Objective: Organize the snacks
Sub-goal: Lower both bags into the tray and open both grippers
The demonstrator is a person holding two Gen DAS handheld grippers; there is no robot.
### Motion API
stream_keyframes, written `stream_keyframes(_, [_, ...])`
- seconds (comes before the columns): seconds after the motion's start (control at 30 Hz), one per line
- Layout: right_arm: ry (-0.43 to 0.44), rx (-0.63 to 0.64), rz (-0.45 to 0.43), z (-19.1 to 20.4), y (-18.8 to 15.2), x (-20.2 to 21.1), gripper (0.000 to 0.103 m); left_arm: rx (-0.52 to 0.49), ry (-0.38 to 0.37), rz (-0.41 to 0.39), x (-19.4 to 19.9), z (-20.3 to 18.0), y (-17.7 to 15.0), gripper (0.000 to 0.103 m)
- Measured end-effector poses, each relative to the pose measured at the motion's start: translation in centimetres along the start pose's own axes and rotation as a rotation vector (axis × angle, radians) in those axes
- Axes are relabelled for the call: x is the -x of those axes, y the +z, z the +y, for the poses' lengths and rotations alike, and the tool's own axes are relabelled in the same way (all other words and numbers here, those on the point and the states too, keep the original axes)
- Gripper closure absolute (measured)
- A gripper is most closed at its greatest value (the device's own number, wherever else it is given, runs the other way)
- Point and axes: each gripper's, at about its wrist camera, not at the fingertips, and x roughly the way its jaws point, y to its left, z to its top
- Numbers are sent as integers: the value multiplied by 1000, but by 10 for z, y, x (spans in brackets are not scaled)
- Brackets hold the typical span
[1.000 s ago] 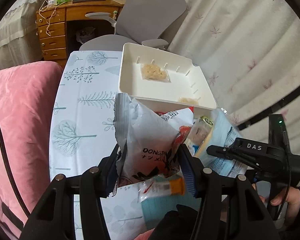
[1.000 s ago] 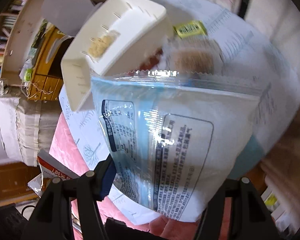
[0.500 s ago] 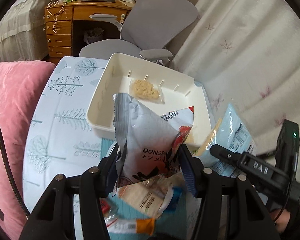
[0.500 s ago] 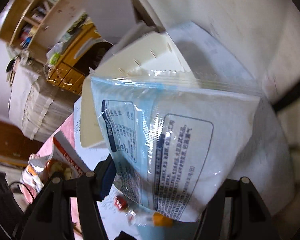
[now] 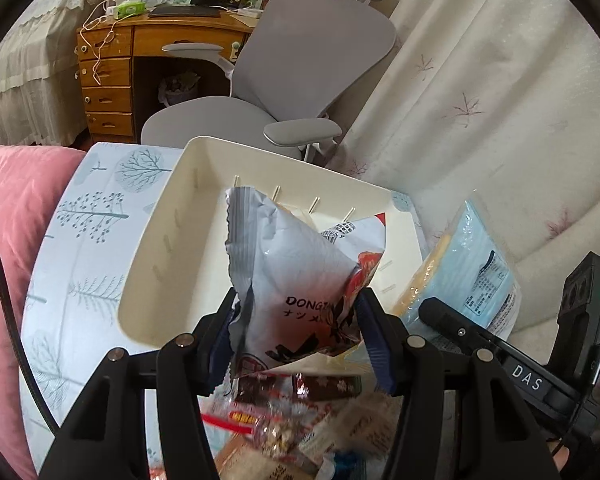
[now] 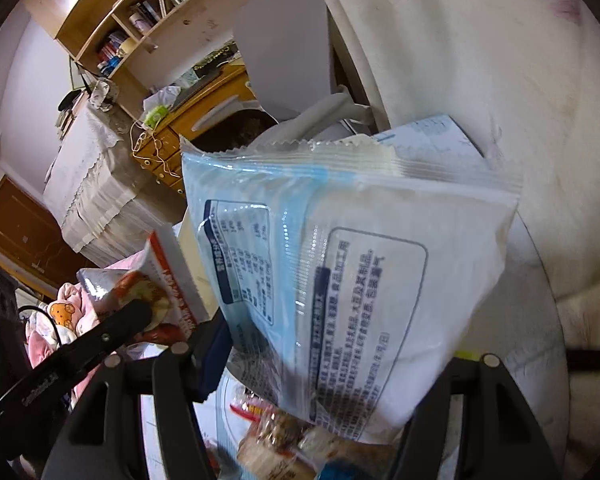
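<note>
Both bags have moved closer over the white tray (image 5: pixel 156 268), the left gripper (image 5: pixel 296 336) loosening on the silver bag (image 5: pixel 300 264) and the right gripper (image 6: pixel 328 364) clamped on the blue bag (image 6: pixel 360 264), ready to drop them in.

My table (image 5: pixel 72 264) wears a pale cloth printed with trees; a cream bin (image 5: pixel 160 264) sits on it, with loose snack packets (image 5: pixel 300 428) heaped nearer me (too blurred to sort).

Both the left gripper (image 5: pixel 296 334) and right gripper (image 6: pixel 328 364) angle downward, fingers easing wider yet clamped.
</note>
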Motion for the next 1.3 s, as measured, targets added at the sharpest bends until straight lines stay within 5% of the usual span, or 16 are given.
stream_keyframes(0.1, [-13,-4,28,-6,6,-14,34,17,25,17,-12,0,4,27])
stream_keyframes(0.5, [-60,-82,64,-27,-3,-21,26,44,54,83,-16,9,-11,26])
stream_keyframes(0.97, [-22,-19,-1,0,-26,41,26,-9,71,78,58,-10,-32,26])
stream_keyframes(1.3, [-27,37,-40,11,-62,73,26,54,114,75,97,20,-61,26])
